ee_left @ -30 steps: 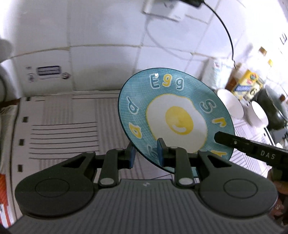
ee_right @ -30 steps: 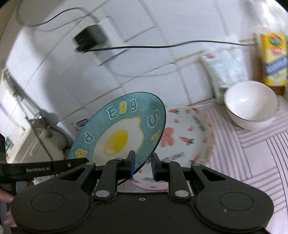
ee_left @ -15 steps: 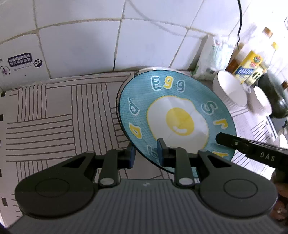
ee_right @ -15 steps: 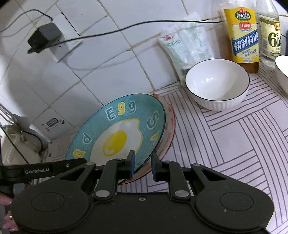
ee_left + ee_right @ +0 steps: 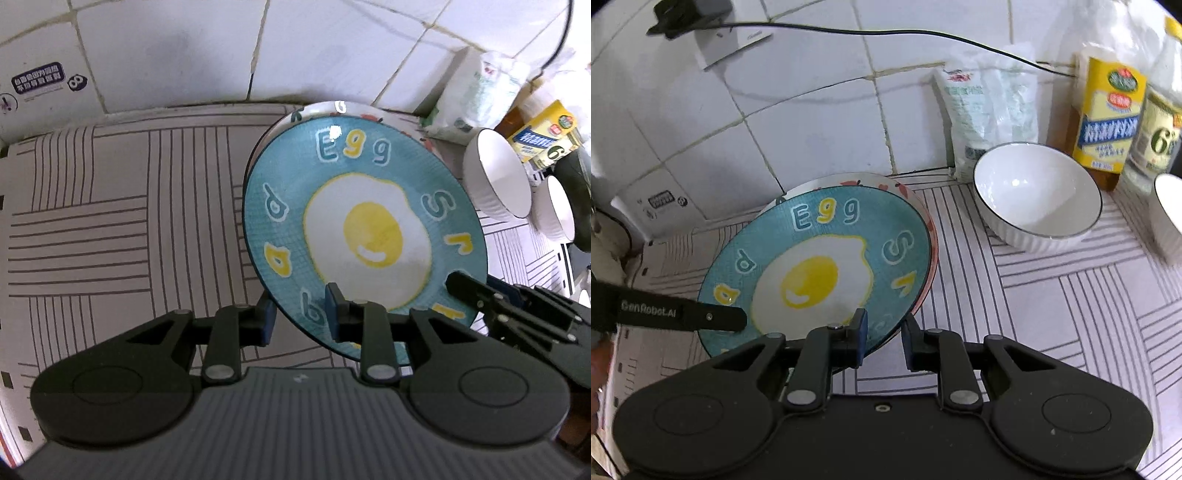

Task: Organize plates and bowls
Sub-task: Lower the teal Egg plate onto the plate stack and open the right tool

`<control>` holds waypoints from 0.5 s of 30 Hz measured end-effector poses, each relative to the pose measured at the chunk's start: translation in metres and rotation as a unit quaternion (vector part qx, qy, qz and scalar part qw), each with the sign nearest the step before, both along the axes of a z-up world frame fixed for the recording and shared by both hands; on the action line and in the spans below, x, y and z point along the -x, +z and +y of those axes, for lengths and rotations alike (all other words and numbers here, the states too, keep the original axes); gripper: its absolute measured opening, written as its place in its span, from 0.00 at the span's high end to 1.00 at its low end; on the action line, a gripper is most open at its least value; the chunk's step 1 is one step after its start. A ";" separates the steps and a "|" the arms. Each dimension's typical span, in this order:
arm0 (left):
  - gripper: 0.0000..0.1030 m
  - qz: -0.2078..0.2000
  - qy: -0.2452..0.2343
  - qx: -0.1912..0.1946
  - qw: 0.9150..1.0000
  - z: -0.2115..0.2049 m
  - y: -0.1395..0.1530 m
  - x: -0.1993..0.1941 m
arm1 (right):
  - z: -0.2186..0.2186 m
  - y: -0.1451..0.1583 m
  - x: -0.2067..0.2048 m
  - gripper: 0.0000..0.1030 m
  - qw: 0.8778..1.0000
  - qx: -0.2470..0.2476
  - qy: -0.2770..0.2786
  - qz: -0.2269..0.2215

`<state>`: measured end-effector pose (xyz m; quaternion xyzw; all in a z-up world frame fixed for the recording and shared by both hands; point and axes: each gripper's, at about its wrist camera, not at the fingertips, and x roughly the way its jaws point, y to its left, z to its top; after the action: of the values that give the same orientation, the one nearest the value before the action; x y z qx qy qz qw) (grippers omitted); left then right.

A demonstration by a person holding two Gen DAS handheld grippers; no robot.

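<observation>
step in hand: stacking egg plate (image 5: 369, 236) onto the flowered plate (image 5: 334, 108). sits directly over the flowered plate, far edge down on or just above its far rim, near edge tilted up; cannot tell whether fully seated. only a thin crescent of the flowered plate showing behind and to its right side.

left gripper (image 5: 299, 317): clasping the near-left rim of egg plate, rim between the pads; jaws just eased open a touch. right gripper (image 5: 884, 332): clasping the near-right rim likewise, rim between the pads, jaws also just eased slightly. judged as held, grip slackening, not yet released.

elsewhere: white bowl (image 5: 1034, 192) to the right of the flowered plate, near but apart. second white bowl (image 5: 1167, 214) further right again, partly cut off. both standing loose, not nested.

next move, as judged: lower near edge until flat on the flowered plate, rims concentric, then open both sides together and back out low without dragging the stack. risk: uneven release, plate sliding off-centre. after that, bowls to nest.
</observation>
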<state>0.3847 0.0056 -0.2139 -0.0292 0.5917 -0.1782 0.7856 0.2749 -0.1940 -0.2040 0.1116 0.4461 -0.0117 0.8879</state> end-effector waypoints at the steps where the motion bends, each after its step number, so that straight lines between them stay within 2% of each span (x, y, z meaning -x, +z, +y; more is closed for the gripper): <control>1: 0.75 0.002 0.000 -0.005 1.000 -0.002 0.000 -0.001 | 0.002 0.000 -0.003 0.73 1.000 0.010 0.004 0.005; 5: 0.74 0.005 0.007 -0.028 1.000 -0.010 -0.001 -0.002 | 0.014 -0.004 -0.011 0.67 0.997 0.065 0.022 0.019; 11: 0.74 0.019 0.034 -0.036 0.999 -0.014 -0.002 -0.001 | 0.012 -0.005 -0.017 0.65 0.996 0.083 0.037 0.018; 15: 0.75 0.004 0.050 -0.061 0.997 -0.023 0.004 0.008 | 0.011 -0.004 -0.013 0.64 0.994 0.093 0.058 0.006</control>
<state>0.3772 -0.0177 -0.2102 -0.0112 0.6027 -0.1024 0.7913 0.2882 -0.1835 -0.2081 0.0021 0.4540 -0.0023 0.8910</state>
